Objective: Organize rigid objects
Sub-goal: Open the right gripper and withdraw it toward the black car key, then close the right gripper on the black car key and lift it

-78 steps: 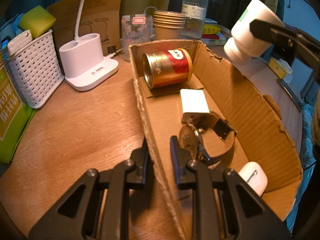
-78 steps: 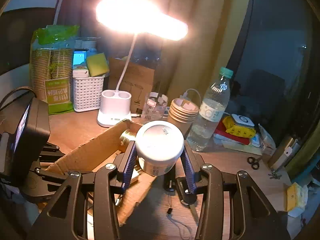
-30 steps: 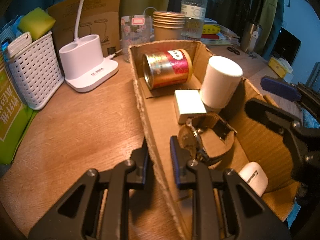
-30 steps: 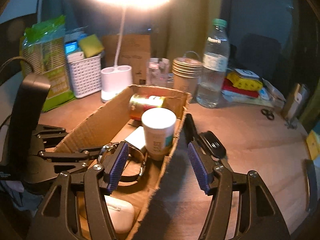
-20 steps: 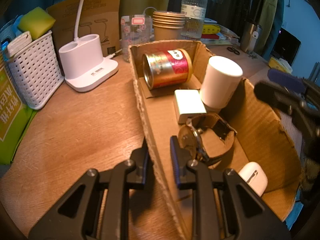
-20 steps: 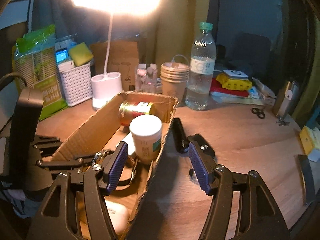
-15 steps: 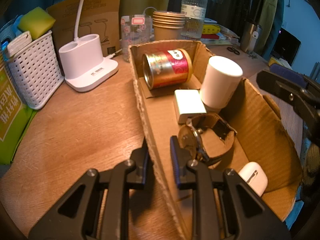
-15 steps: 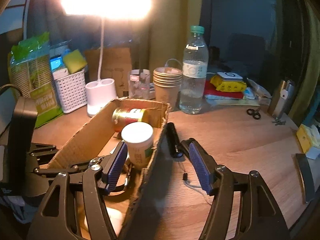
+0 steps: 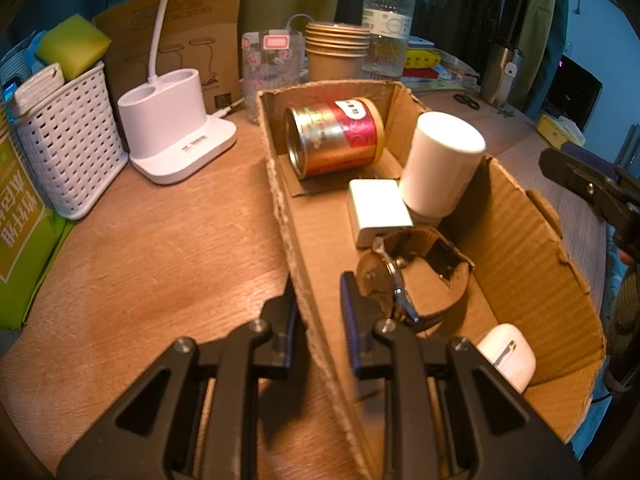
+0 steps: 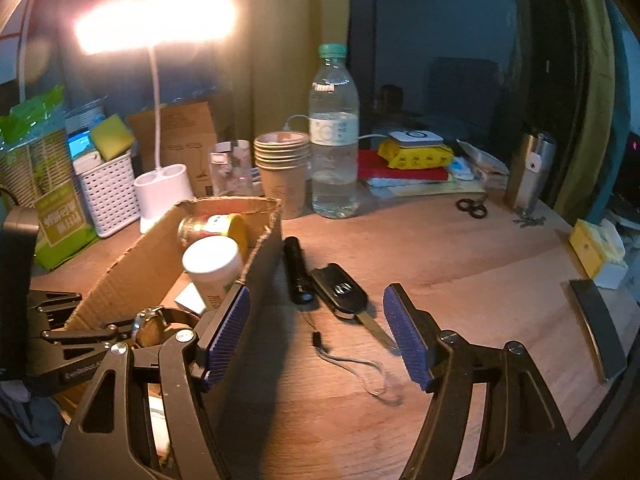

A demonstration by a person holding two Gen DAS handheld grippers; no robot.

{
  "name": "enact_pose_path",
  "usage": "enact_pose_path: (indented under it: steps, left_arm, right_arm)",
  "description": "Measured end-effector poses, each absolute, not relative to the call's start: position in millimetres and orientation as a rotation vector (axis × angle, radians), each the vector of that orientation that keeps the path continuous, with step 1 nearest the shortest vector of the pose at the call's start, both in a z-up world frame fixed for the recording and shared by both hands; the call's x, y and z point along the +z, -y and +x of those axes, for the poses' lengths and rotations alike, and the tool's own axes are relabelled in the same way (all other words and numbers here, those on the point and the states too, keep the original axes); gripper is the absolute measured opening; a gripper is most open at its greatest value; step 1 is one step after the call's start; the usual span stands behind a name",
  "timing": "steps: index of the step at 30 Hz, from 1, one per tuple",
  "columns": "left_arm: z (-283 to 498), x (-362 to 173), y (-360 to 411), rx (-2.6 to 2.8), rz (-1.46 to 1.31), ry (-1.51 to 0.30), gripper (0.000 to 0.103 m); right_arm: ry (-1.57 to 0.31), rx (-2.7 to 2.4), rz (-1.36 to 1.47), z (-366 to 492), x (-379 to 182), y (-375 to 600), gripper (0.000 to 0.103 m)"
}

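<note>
White jar (image 9: pixel 442 162), capped, upright in cardboard box (image 9: pixel 520 240) beside tin (image 9: pixel 334 140). Right gripper (image 10: pixel 316 336) released it earlier, now withdrawn, gaping empty. Left gripper (image 9: pixel 318 312) clamps box wall.

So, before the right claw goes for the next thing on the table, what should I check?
1. Right claw empty, jaws apart: ok.
2. Left claw shut on the box wall: ok.
3. White bottle upright in the box: ok.
4. Key and flashlight lie on the table, uncovered: ok.
5. Key and flashlight apart enough to grasp one alone: not ok, they lie close together.
6. Flashlight cord free of the key: cannot tell.
</note>
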State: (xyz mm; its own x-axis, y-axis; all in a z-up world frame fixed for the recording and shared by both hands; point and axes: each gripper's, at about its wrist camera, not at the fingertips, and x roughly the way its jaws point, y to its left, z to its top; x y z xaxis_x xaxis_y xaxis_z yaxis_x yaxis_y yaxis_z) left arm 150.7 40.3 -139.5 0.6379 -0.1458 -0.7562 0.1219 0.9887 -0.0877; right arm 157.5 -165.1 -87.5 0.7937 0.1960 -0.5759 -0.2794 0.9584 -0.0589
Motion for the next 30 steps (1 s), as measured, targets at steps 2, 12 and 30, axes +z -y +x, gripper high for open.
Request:
enact_pose_path:
  steps: [2,12,30]
  left_arm:
    - [150.6,-139.5,-40.2,-0.153,-0.029,-0.866,0.02]
    - [150.8,-139.5,-40.5,-0.153,-0.029,-0.866,0.02]
    - [150.8,-139.6,-40.3,-0.153,-0.029,-0.866,0.02]
  right_arm:
    - [-0.607,0.245,-0.135,158.9,-89.2,170.4,0.073]
    - [-0.635,0.213,-0.119,165.1,-98.4,180.4,0.073]
    - [-0.765,0.243,-0.212,227.3,-130.6,167.8,0.073]
